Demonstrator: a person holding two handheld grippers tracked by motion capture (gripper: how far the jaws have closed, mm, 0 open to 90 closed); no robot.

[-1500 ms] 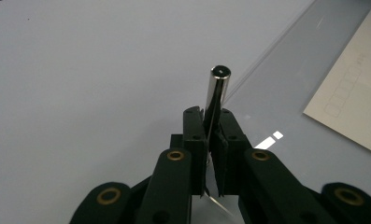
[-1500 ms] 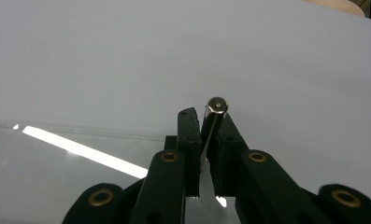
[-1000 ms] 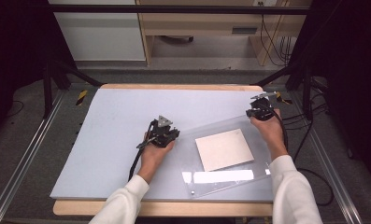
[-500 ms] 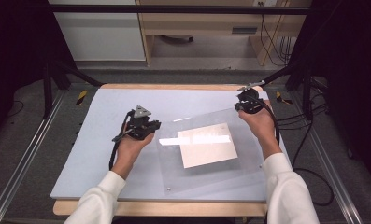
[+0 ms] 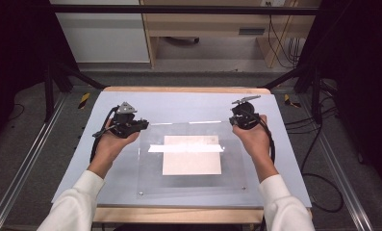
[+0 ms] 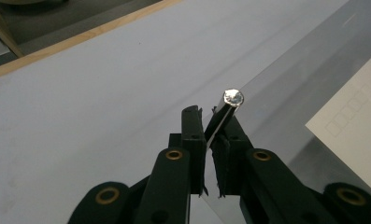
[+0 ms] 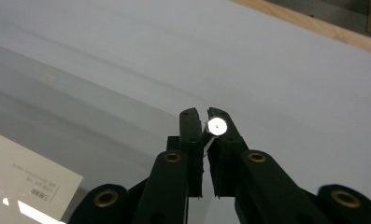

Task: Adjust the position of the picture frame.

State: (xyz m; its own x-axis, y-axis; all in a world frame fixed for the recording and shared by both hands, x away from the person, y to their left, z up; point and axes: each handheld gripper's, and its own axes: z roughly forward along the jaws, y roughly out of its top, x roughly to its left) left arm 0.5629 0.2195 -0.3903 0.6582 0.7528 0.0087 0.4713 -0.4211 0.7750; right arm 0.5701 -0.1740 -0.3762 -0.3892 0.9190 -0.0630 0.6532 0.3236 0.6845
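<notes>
In the high view the clear sheet (image 5: 193, 159) spans between the left gripper (image 5: 139, 126) and right gripper (image 5: 235, 120), a far corner clamped in each; each gripper view shows jaws pinched on the sheet's edge, its corner stud just beyond the tips.

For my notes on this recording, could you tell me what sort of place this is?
Probably a lab recording bench: a table framed by black metal rails, cables on the floor, and a person holding the left gripper and right gripper.

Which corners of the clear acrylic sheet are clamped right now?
The two far corners: left gripper and right gripper each pinch one of the clear acrylic sheet; near corners hang free.
</notes>
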